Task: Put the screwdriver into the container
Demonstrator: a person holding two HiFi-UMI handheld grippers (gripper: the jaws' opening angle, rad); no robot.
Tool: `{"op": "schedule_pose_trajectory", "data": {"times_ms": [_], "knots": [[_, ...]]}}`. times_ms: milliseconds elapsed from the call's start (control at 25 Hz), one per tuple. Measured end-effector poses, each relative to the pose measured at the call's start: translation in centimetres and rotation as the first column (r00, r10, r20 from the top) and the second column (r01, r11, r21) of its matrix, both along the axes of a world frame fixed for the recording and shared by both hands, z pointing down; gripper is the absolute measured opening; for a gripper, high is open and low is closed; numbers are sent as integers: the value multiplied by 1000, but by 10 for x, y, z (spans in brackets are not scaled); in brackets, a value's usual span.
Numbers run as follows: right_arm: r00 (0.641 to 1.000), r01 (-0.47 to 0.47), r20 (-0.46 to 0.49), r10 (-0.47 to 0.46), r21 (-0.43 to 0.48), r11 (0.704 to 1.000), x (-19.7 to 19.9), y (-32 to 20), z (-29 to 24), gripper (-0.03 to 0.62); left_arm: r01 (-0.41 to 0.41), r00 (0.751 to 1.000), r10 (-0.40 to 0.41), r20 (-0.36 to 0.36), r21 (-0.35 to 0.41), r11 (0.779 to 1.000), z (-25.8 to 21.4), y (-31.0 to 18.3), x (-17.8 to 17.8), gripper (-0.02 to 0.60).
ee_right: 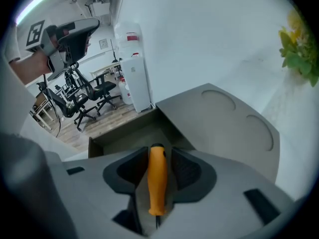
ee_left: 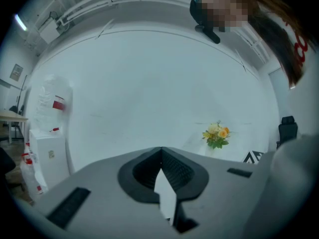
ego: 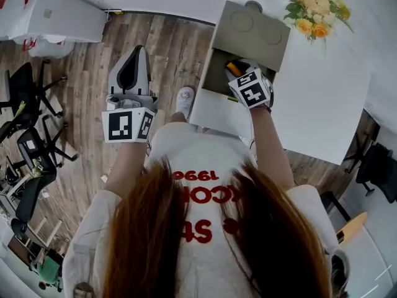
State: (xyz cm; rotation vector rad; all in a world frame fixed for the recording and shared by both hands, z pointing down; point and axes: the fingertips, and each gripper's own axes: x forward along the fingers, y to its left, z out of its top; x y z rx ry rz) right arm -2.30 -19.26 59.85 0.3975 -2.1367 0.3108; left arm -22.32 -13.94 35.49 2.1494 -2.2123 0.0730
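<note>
1. Where the right gripper [ee_right: 158, 152] reaches over the open container [ee_right: 124, 138], its jaws stand apart. The orange handle of the screwdriver [ee_right: 157, 183] lies lengthwise between them. A thin strip of the container's floor shows beside the handle, so the pads are not pinching it.
2. The handle's rounded, dark-tipped end points away from the camera, towards the container's hollow.
3. In the head view the orange handle sits within the outline of the container's opening, close to the side where the lid [ego: 251, 33] is hinged. Whether it touches the bottom cannot be told.
4. The container is a grey-brown box at the near edge of the white desk [ego: 322, 98], just in front of the person. Its lid is folded back and shows two round impressions.
5. The left gripper [ee_left: 160, 151] has its jaws closed against each other at the tips, with nothing between them. It is held up to the person's left, over the wooden floor [ego: 167, 48] and well apart from the desk.
6. A bunch of yellow and orange flowers [ego: 316, 11] stands on the far part of the desk, beyond the lid.
7. Black office chairs [ego: 25, 104] stand on the floor at the left, with a white cabinet [ego: 49, 14] behind them.
</note>
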Motion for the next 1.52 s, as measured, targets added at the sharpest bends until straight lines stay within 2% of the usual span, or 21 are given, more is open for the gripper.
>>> {"op": "schedule_pose_trajectory", "data": {"times_ms": [120, 200, 280, 400, 520, 640, 840, 1000, 1120, 1200, 1360, 1520], "knots": [[991, -69, 112, 69, 0, 998, -3, -11, -23, 139, -15, 1000, 15, 0, 12, 1000, 0, -6, 3, 6], [961, -137, 246, 125, 32, 990, -4, -24, -56, 76, -28, 1000, 28, 3, 26, 999, -4, -12, 5, 6], [922, -199, 356, 151, 102, 975, 0, -36, -96, 15, -44, 999, 44, 8, 44, 998, -12, -17, 7, 6], [857, -300, 484, 176, 192, 934, 16, -48, -156, 5, -69, 998, 68, 17, 75, 995, -24, -27, 11, 6], [771, -405, 597, 223, 190, 894, 39, -57, -199, 5, -88, 996, 86, 27, 100, 991, -33, -36, 16, 6], [702, -485, 667, 251, 189, 854, 62, -60, -230, 5, -108, 994, 104, 35, 118, 987, -39, -42, 22, 7], [626, -590, 737, 253, 236, 772, 93, -55, -272, 5, -135, 991, 130, 43, 142, 981, -50, -45, 32, 7], [554, -669, 788, 270, 229, 707, 115, -53, -286, 5, -145, 989, 141, 37, 145, 979, -50, -46, 37, 6], [532, -704, 799, 279, 234, 671, 127, -50, -293, 5, -160, 987, 156, 38, 149, 976, -51, -48, 42, 6], [524, -716, 802, 286, 233, 659, 131, -48, -294, 5, -166, 986, 162, 39, 154, 974, -52, -48, 44, 6], [521, -727, 800, 298, 233, 645, 135, -45, -296, 5, -179, 984, 175, 38, 159, 971, -54, -48, 50, 6], [525, -725, 797, 297, 236, 647, 135, -45, -296, 5, -187, 982, 184, 34, 159, 969, -54, -51, 53, 6]]}}
